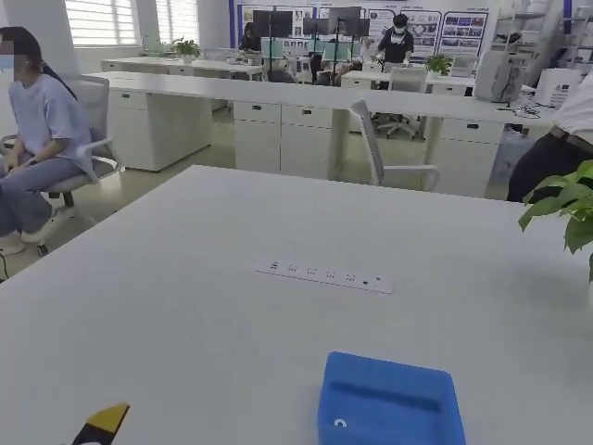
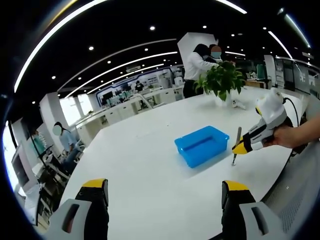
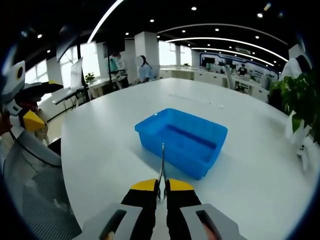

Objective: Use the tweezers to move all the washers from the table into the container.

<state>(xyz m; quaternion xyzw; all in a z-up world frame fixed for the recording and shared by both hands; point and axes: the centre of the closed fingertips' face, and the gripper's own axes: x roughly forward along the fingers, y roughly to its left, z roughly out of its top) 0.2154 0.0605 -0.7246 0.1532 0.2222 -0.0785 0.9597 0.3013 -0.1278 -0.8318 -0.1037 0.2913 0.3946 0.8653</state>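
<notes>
Open office w/ rows of white desks (image 1: 278, 93), grey chairs (image 1: 366, 134), blinded windows (image 1: 97, 19), strip ceiling lights (image 2: 125, 64).

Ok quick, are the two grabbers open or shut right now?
Left gripper: open, nothing between its jaws.
Right gripper: shut on the thin silver metal tweezers.

You have a shallow, rectangular blue plastic container (image 1: 391, 400) sitting flat and open-topped on the white table (image 1: 185, 306). One small, pale ring-shaped washer (image 1: 340, 424) lies on the container's floor, close to its left wall as you look down. Your thin metal tweezers (image 3: 162, 165) are pinched between the closed jaws of the right gripper (image 3: 161, 186). They hang just beside the container, tips angled down toward the tabletop near its outer wall, apart from it.
</notes>
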